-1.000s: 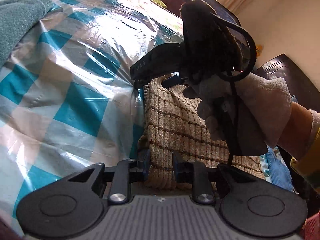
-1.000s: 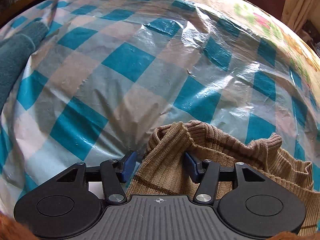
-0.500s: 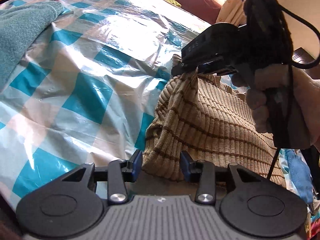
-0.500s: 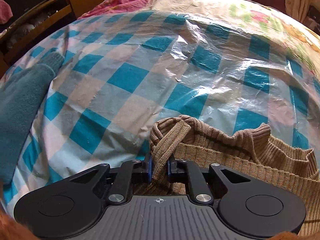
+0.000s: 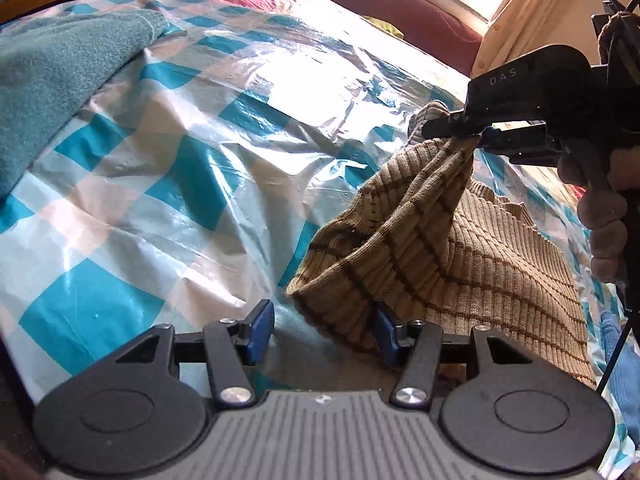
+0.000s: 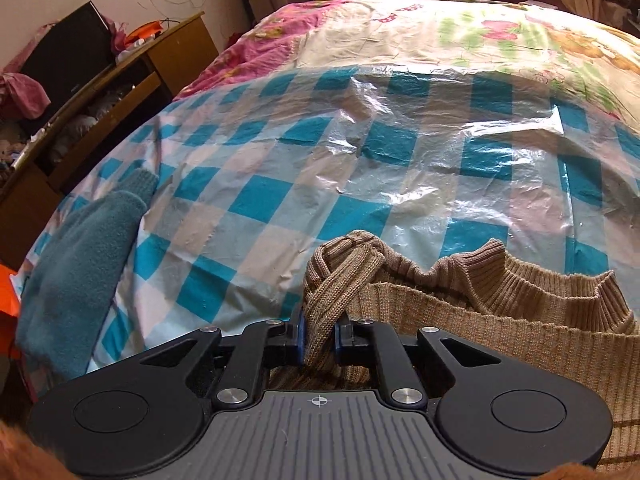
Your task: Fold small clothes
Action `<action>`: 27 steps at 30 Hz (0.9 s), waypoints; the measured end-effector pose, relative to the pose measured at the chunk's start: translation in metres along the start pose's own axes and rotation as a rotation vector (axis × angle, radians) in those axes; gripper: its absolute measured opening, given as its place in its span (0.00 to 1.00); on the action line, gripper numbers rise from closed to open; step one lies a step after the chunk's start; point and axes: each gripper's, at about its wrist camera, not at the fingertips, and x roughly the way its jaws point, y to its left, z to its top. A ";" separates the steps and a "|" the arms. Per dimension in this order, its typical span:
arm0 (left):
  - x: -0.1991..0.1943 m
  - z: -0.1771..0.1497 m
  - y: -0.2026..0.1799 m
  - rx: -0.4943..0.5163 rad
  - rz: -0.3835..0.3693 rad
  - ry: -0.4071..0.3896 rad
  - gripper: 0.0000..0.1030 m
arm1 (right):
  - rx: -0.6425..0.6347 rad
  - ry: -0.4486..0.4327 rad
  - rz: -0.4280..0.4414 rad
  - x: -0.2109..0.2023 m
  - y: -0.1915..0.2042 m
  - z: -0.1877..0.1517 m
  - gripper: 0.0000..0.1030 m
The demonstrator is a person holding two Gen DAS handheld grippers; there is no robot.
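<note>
Checked plastic sheet [image 6: 256, 200] covers bed under us. Tan ribbed sweater [image 5: 480, 264] lies at sheet's near right; our right gripper [image 6: 319, 338] clamps its bunched sleeve, lifted higher than a second ago. Our left gripper [image 5: 320, 330] jaws opening, hem lying between them, unpinched; earlier it sat narrower on fabric. Open sheet spreads left and ahead up to teal towel [image 5: 60, 80] at left edge.

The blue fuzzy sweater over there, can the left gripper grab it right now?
Probably yes. The left gripper has its jaws opening with only the brown sweater's hem beside one jaw, and bare checkered sheet lies toward the blue sweater.
</note>
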 end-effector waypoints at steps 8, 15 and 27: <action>0.009 0.002 -0.019 0.035 -0.004 -0.083 0.68 | 0.015 -0.028 0.014 -0.030 -0.018 -0.006 0.12; -0.011 0.016 -0.084 0.237 -0.164 -0.135 0.21 | 0.074 -0.086 0.031 -0.063 -0.055 -0.009 0.12; 0.025 -0.051 -0.247 0.671 -0.399 -0.002 0.21 | 0.326 -0.148 -0.039 -0.116 -0.212 -0.061 0.12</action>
